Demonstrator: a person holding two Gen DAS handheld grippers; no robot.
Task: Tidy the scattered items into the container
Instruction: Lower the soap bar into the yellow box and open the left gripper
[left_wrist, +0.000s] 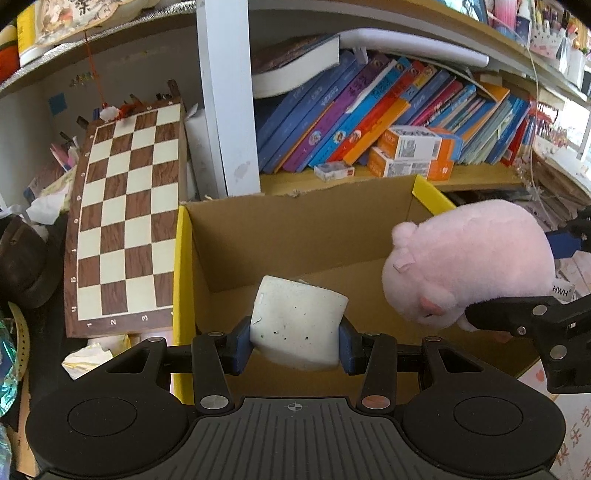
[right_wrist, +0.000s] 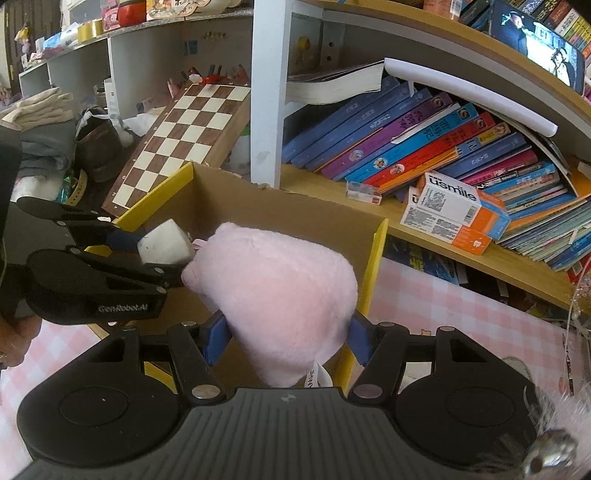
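the cardboard box (left_wrist: 295, 236) stands open-topped with yellow-edged flaps at its left and right corners, its floor bare and its far wall close under a wooden shelf of leaning books (left_wrist: 388, 107); a chessboard (left_wrist: 129, 218) leans just beside its left wall, so the free room is above and inside the box. the left gripper (left_wrist: 295, 338) is clamped on a white cylindrical block (left_wrist: 299, 321), blue pads pressing its two sides, the block's long axis tilted up and away from the camera, over the near part of the box floor. the right gripper (right_wrist: 288, 338) squeezes a pink plush pig (right_wrist: 280, 295) by its rear, snout pointing forward and left toward the block, its body over the box's right wall. the two toys sit just beside each other.
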